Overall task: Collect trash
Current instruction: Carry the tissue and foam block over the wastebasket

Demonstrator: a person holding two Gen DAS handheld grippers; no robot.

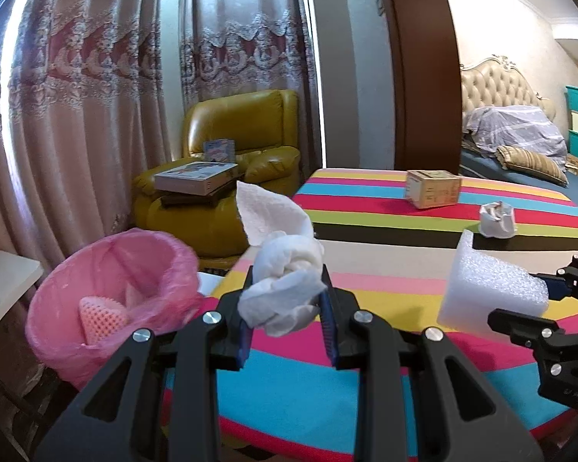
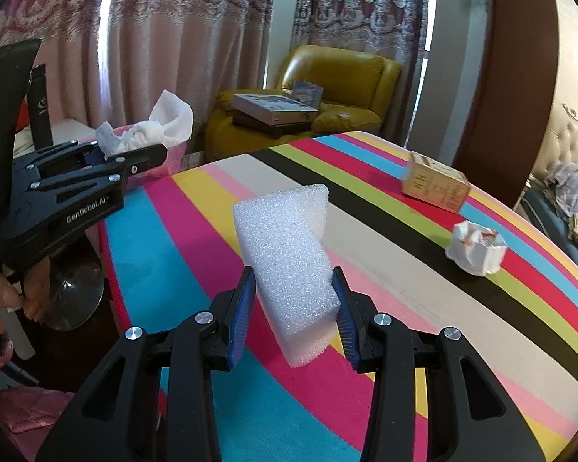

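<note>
While the crumpled paper towel (image 1: pixel 285 288) sat pinched between the blue pads of the left gripper (image 1: pixel 287 308), it hung above the near edge of the striped table (image 1: pixel 385 269), close beside the pink-lined bin (image 1: pixel 111 292). The bin stood off the table's corner, some pink netting visible inside. The right gripper (image 2: pixel 294 308) was clamped on a white foam block (image 2: pixel 289 261), lifted clear over the striped cloth. Farther out on the table a crushed paper cup (image 2: pixel 476 248) stood alone, and a small cardboard box (image 2: pixel 435 184) lay beyond it, apart. A yellow armchair (image 1: pixel 235 154) with a flat box on its seat stood against patterned curtains (image 1: pixel 96 77).
</note>
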